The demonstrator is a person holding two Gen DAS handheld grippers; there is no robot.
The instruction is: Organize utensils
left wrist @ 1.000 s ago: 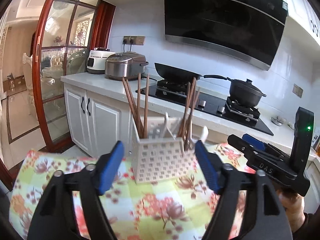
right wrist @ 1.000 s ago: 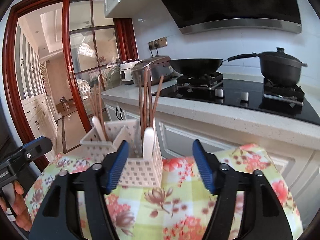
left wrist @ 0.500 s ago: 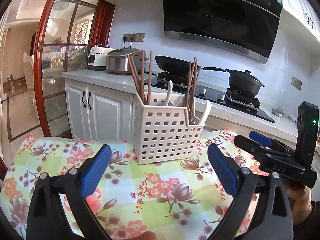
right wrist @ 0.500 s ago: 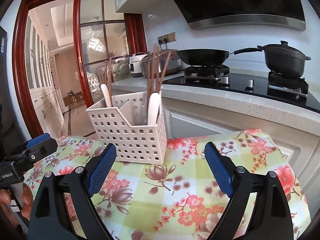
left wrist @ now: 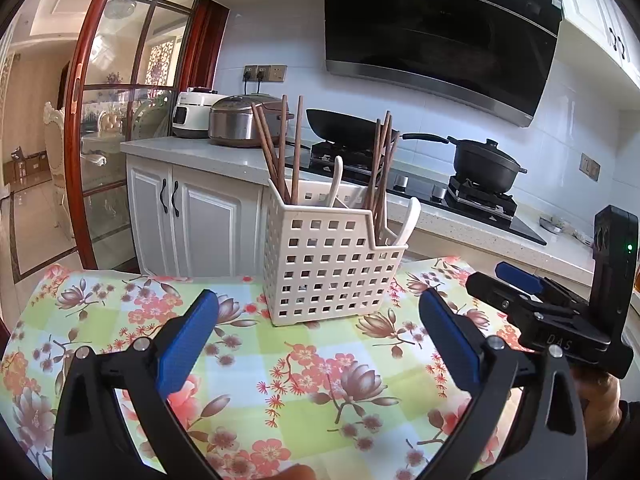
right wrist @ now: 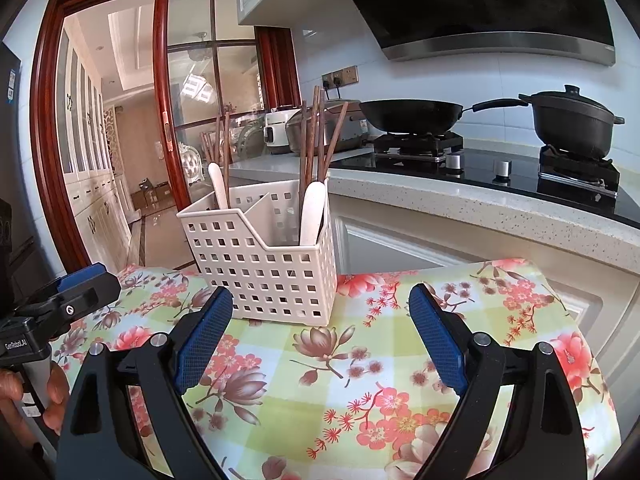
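A white perforated plastic utensil caddy is seen standing upright on a table covered by a floral checked oilcloth. Brown wooden chopsticks and white plastic spoons are held upright in its divided compartments. The left gripper is held just short of the caddy, its blue-padded jaws opening, nothing between them. The right gripper is spread wide and empty, the caddy just ahead and to its left. Behind the table, a speckled stone counter is seen with a black wok, a black lidded pot and a steel rice cooker; nothing is found between grippers and caddy
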